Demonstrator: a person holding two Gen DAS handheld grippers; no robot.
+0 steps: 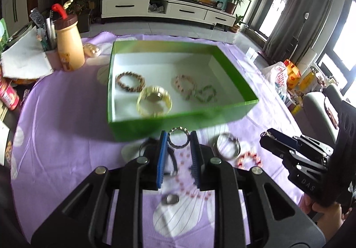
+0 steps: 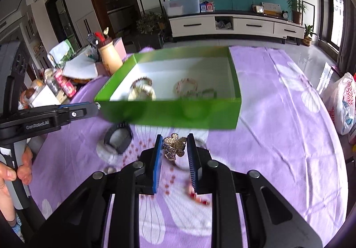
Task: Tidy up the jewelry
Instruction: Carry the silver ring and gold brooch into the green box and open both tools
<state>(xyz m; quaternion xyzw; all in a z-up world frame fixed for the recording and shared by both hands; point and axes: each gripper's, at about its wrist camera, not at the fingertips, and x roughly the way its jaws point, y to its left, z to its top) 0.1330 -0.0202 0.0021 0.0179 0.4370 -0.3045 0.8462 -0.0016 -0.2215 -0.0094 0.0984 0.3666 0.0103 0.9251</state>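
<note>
Left wrist view is showing the left gripper [image 1: 178,141] pinching a silver chain-link ring bracelet [image 1: 178,140] between its blue pads, held up just short of the near wall of the green box [image 1: 178,124]. Over on the right wrist view, the right gripper [image 2: 173,146] is clamping a gold flower-shaped brooch [image 2: 174,145] the same way, also hovering just in front of the box. So both tongs are loaded and neither piece is in yet. Progress-wise I'd say roughly halfway: the box is already holding a brown bead bracelet [image 1: 130,81], a pale yellow watch [image 1: 154,101], a pink bead bracelet [image 1: 183,86] and a green bead bracelet [image 1: 205,93]. Sitting out on the cloth are a silver bangle [image 1: 228,146], a red bead bracelet [image 1: 249,159], a small silver ring [image 1: 170,199] and a dark watch band [image 2: 118,137], so there's a fair bit left. Everything's lying on a purple floral tablecloth [image 2: 278,136], with a yellowish bottle [image 1: 69,44] and some clutter at the left edge. Beyond that it's a living room with a white TV cabinet [image 2: 235,24] under a big TV on a teal wall.
</note>
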